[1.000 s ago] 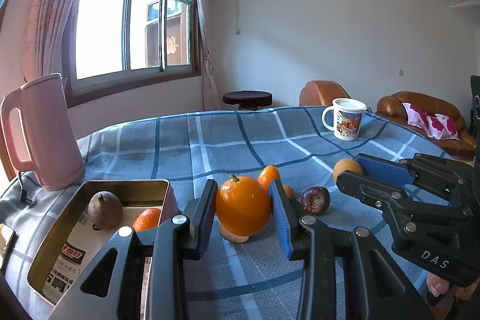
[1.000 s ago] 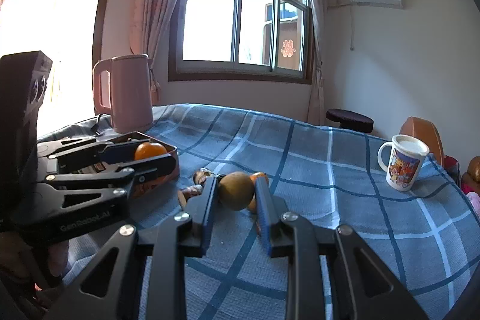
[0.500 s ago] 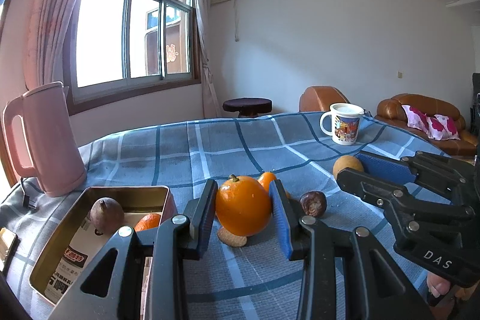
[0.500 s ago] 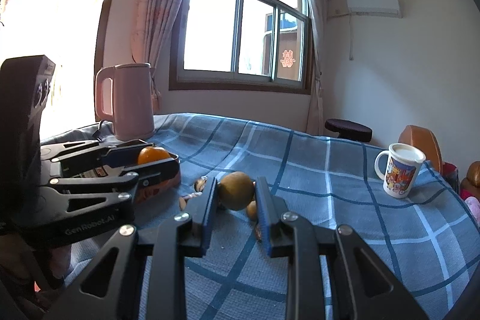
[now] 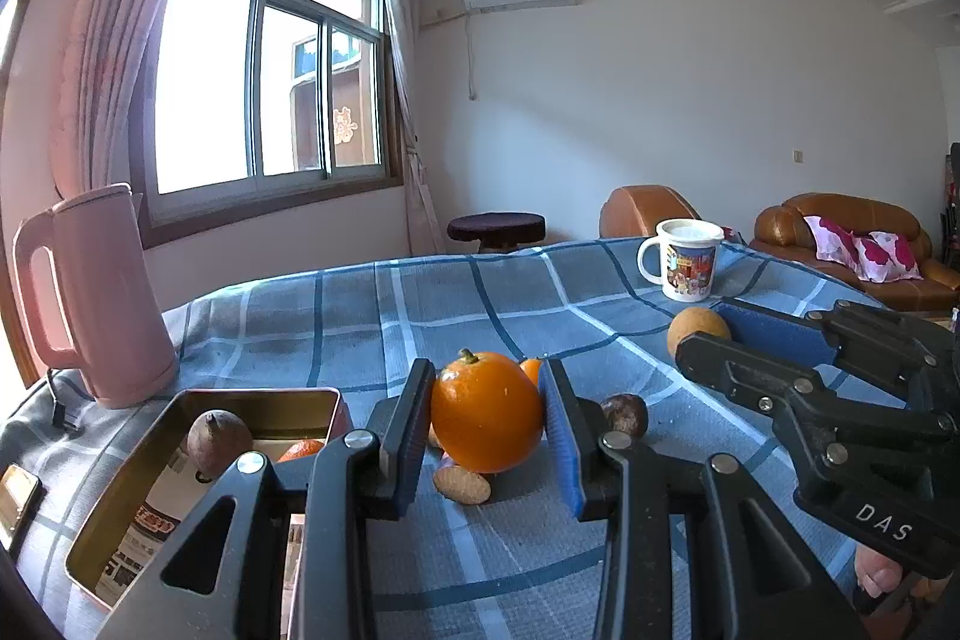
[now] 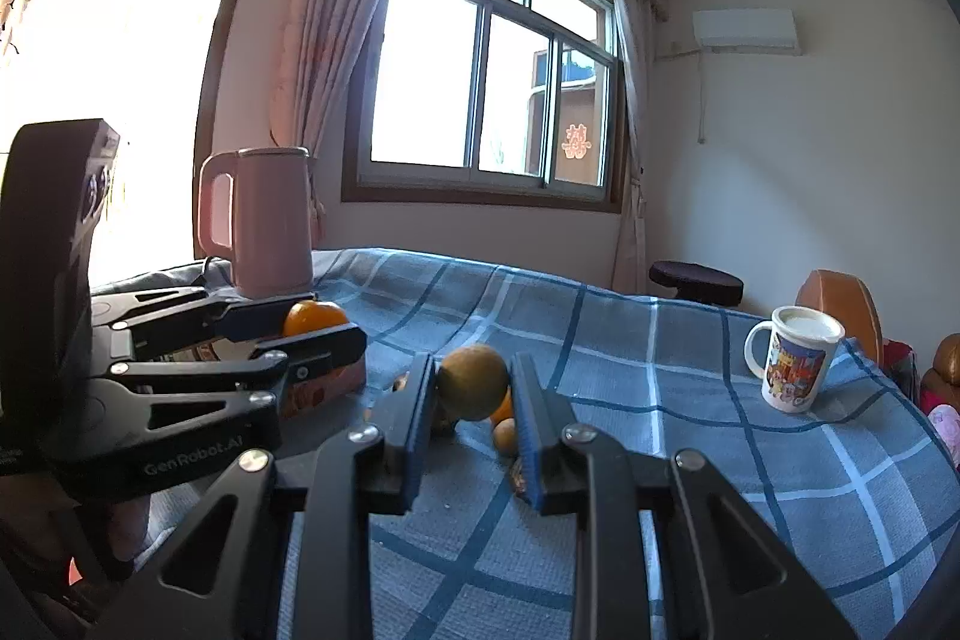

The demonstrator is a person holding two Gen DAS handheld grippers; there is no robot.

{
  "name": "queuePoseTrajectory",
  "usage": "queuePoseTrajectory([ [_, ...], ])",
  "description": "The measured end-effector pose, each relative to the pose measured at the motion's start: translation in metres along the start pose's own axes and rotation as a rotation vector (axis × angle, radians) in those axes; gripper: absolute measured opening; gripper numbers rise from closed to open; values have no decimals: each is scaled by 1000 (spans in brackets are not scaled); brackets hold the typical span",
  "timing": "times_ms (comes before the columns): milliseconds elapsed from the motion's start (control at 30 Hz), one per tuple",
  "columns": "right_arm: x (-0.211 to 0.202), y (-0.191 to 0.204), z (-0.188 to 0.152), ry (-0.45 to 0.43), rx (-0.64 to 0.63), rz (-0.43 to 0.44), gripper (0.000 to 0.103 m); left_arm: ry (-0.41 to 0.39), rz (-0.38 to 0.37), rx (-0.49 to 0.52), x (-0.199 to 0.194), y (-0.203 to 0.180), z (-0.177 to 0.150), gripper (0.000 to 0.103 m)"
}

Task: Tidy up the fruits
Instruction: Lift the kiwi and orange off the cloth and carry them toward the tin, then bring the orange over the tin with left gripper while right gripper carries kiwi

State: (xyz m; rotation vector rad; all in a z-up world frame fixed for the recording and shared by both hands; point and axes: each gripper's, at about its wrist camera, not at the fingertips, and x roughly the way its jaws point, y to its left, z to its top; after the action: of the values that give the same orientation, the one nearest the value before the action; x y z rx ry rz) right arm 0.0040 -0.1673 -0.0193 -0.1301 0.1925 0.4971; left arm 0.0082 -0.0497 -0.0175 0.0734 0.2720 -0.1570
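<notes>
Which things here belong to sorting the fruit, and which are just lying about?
Part of the job: big orange in the left gripper; tan round fruit in the right gripper; metal tin holding fruit; dark brown fruit on the cloth.

Lying about: pink kettle; mug.
</notes>
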Motion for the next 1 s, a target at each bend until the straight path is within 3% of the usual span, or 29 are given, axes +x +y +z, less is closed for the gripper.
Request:
queuePoseTrajectory([
  [567,-15,3,0,-86,-10,-9,28,-64,34,37,-9,-7,3,38],
  [1000,-9,6,4,-86,1,5,28,-91,66,34,-18,-2,5,38],
])
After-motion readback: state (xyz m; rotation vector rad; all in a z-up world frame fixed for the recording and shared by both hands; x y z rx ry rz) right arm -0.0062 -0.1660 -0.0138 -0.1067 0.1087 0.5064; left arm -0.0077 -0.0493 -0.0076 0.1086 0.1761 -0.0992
